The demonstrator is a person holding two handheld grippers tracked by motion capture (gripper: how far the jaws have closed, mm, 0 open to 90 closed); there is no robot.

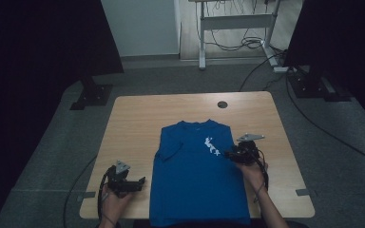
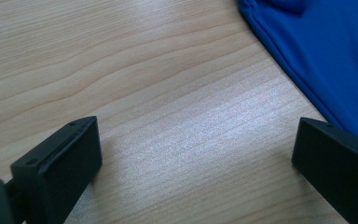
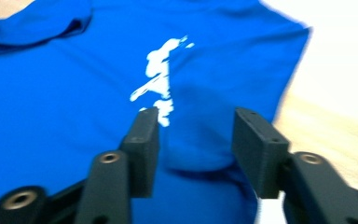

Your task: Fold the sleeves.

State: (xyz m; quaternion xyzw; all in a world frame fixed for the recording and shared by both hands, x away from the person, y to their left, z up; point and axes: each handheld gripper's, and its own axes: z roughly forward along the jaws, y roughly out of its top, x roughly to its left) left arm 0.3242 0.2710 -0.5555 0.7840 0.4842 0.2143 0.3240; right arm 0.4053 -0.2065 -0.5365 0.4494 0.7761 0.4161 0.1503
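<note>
A blue T-shirt (image 1: 197, 185) with a white print (image 1: 211, 145) lies flat on the wooden table (image 1: 133, 123), collar away from me. My right gripper (image 1: 228, 154) hovers at the shirt's right edge beside the print. In the right gripper view its jaws stand apart over the blue T-shirt (image 3: 74, 93), just below the white print (image 3: 161, 77); my right gripper (image 3: 196, 114) does not press on cloth. My left gripper (image 1: 140, 183) rests on bare wood left of the shirt. In its own view my left gripper (image 2: 196, 128) is wide open, the T-shirt's edge (image 2: 326, 56) at the right.
A round cable hole (image 1: 222, 104) sits near the table's far edge. Dark panels on black stands (image 1: 92, 92) flank the table at left and right. A white desk frame (image 1: 233, 23) with loose cables stands behind.
</note>
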